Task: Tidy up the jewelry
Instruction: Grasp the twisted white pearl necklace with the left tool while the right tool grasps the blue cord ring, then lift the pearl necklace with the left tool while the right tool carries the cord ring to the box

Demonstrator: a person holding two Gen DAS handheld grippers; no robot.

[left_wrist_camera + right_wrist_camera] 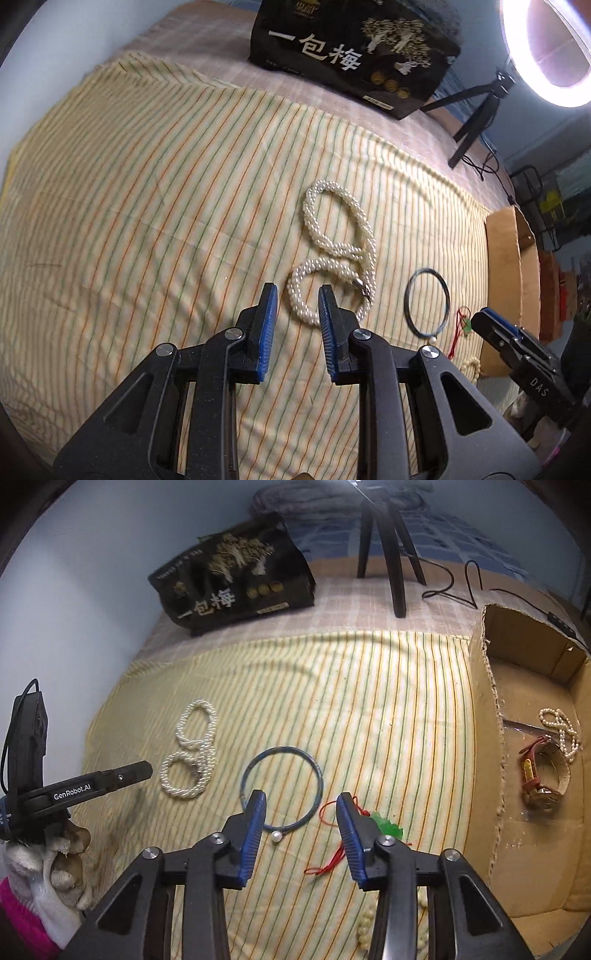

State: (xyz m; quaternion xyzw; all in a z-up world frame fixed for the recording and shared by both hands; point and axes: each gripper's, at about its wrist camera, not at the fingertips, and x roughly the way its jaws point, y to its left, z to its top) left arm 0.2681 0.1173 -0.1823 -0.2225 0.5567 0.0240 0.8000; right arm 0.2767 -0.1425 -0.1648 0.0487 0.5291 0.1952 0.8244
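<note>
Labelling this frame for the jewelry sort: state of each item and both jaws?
left gripper: jaws open, empty, above pearl rope
right gripper: jaws open, empty
pearl rope necklace: coiled on striped cloth
blue bangle: flat on cloth
green pendant: on cloth, red cord loose
cardboard box: open
red watch: in box
bead strand: in box

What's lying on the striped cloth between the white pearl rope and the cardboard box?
In the right wrist view, a thin blue hoop with one pearl, then a green charm on red cord, lie between the pearl rope and the cardboard box.
</note>
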